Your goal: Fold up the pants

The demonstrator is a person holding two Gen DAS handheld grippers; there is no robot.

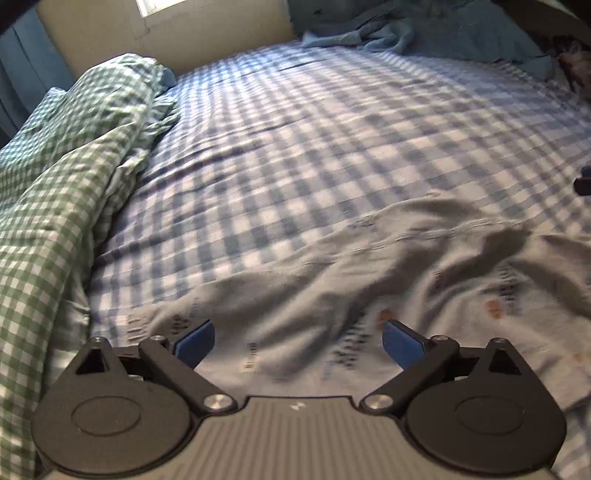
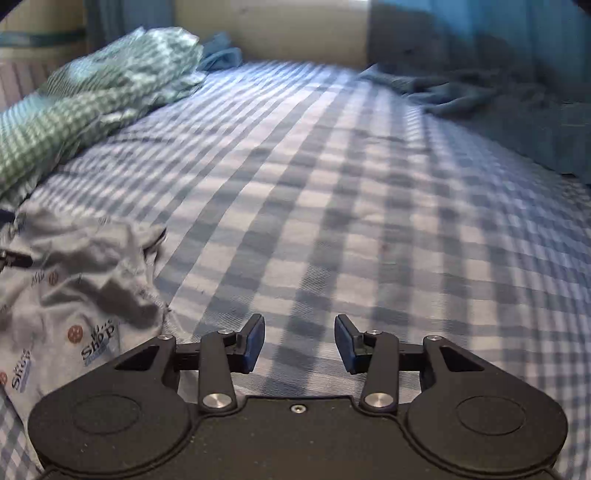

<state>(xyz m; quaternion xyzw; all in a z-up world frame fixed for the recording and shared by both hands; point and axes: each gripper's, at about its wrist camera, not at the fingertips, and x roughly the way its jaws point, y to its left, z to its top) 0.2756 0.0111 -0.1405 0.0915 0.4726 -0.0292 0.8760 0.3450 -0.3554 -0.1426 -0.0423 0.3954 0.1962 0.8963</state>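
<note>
Light grey pants with printed words and small red marks lie rumpled on the blue checked bed sheet. My left gripper hovers just above them, open, its blue pads wide apart with nothing between them. In the right wrist view the same pants lie bunched at the lower left. My right gripper is open over bare sheet, to the right of the pants and apart from them. A dark piece at the right edge of the left wrist view may be the other gripper.
A green checked duvet is heaped along the left side of the bed. Blue cloth lies crumpled at the far right. A cream wall stands behind the bed. Blue curtains hang at the back right.
</note>
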